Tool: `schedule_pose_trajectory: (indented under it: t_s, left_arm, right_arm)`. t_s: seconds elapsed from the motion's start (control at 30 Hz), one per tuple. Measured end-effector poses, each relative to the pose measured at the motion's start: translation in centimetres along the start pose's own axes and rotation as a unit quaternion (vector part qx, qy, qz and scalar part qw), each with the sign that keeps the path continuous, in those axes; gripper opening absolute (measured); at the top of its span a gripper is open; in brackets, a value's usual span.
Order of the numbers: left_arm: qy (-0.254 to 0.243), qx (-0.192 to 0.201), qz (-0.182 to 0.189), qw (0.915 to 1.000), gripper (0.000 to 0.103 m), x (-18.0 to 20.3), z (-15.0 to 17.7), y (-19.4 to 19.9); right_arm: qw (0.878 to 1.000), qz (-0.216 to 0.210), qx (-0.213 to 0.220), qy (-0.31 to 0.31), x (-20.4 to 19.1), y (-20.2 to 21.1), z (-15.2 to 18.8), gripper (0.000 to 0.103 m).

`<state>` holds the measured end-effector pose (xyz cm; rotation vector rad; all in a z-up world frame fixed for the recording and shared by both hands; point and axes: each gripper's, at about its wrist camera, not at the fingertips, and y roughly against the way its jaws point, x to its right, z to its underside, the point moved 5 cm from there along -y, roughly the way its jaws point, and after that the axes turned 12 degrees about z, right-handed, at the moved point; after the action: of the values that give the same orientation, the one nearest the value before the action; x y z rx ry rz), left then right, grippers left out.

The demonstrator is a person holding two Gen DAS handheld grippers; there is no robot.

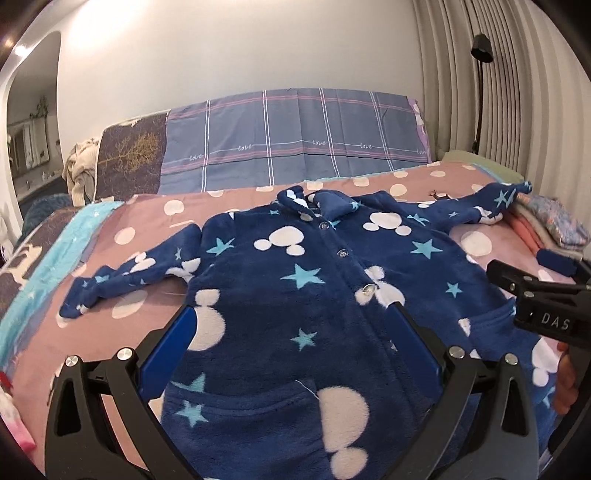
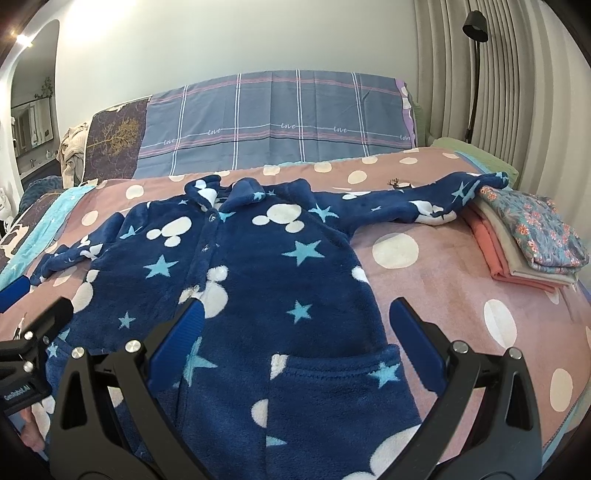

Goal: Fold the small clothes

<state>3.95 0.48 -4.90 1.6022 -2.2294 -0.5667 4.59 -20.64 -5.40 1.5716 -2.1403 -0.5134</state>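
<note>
In front of me a navy fleece top [image 1: 295, 288] printed with white mouse-head shapes and pale blue stars lies face up and spread flat on a pink bedspread [image 1: 229, 201] with white dots, its buttoned front closed, its collar pointing toward the headboard and both sleeves stretched out sideways. Through my left camera I see the left gripper [image 1: 291, 314] hanging low over the lower front of the top with its blue-padded jaws spread wide, one finger near the garment's left edge and the other beside the button line; nothing is between them. My right gripper [image 2: 297, 308] is likewise wide apart and grips nothing, poised above the top's right half just over the patch pocket [image 2: 332, 373], with its outer finger over the bedspread beyond the side seam. The far sleeve's cuff [image 2: 491, 181] rests against a small stack of folded cloths [image 2: 532, 240], floral on top with beige and coral under it, at the bedspread's right side. Behind the bed, a grey plaid cover [image 1: 295, 136] drapes the headboard, and a black floor lamp [image 2: 474, 26] stands by the ribbed wall.
</note>
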Motion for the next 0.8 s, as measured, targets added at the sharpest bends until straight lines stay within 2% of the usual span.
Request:
schedule_pose_trajectory:
  t_s: [0.27, 0.8]
  left_arm:
    - [-0.001, -0.022, 0.025, 0.9994, 0.102, -0.1, 0.5, -0.4]
    - [0.036, -0.038, 0.017, 0.9985, 0.102, -1.7, 0.9, -1.2]
  right_arm:
    - [1.000, 0.000, 0.003, 0.007, -0.4, 0.1, 0.0, 0.101]
    - [1.000, -0.001, -0.005, 0.005, -0.6, -0.6, 0.0, 0.101]
